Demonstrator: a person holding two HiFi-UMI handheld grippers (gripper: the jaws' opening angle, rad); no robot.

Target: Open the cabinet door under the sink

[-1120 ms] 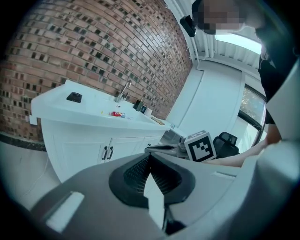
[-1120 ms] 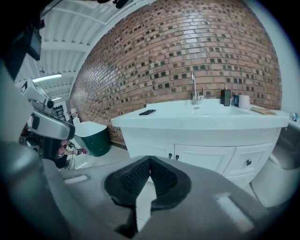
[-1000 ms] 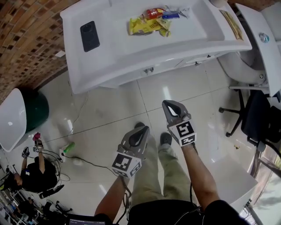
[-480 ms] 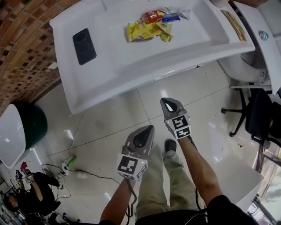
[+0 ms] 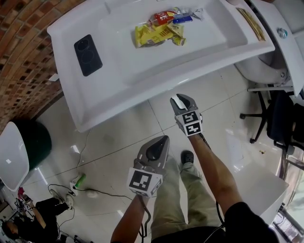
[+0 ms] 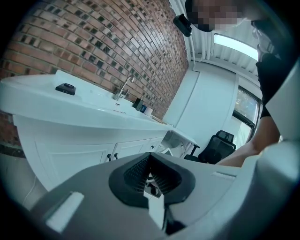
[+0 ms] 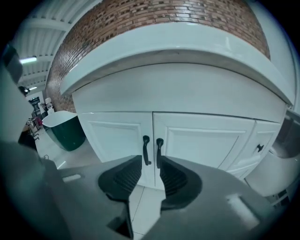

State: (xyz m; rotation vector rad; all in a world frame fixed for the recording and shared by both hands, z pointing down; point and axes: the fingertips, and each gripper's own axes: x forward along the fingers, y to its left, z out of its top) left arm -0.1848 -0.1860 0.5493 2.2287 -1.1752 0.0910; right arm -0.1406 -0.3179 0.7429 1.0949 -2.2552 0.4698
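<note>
- Your right gripper (image 7: 151, 162) has just been opening its jaws. They stand apart with nothing between the pads, which suits a tool about to take a slim handle
- It points downward at the seam where two doors meet, so both handles show through the gap, beyond the tips and untouched
- Your left gripper (image 6: 150, 160) has its jaws together and empty. In the head view it hangs lower and nearer your leg than the right one, which I judge keeps it out of a door's swing
- Only glossy tiled floor (image 5: 123, 123) lies between the tools and the cabinet
- The left handle (image 7: 146, 150) and the right handle (image 7: 159, 152) are dark upright bars, just beside each other at the inner edges of their doors. That is presumably opposite the hinges, where a pull gets most leverage
- The left door (image 7: 117, 140) and the right door (image 7: 201, 140), as the right gripper view shows them, both sit shut under the overhanging white counter (image 7: 178, 42). Which one you mean to open I cannot tell
- The task is at its approach, I judge, with no handle gripped yet
- From your head, the sink basin (image 5: 142, 59) holds snack packets (image 5: 154, 32), and a dark phone (image 5: 88, 54) lies on the counter beside it. Neither is in the way
- Farthest back stands the brick wall (image 7: 154, 11)
</note>
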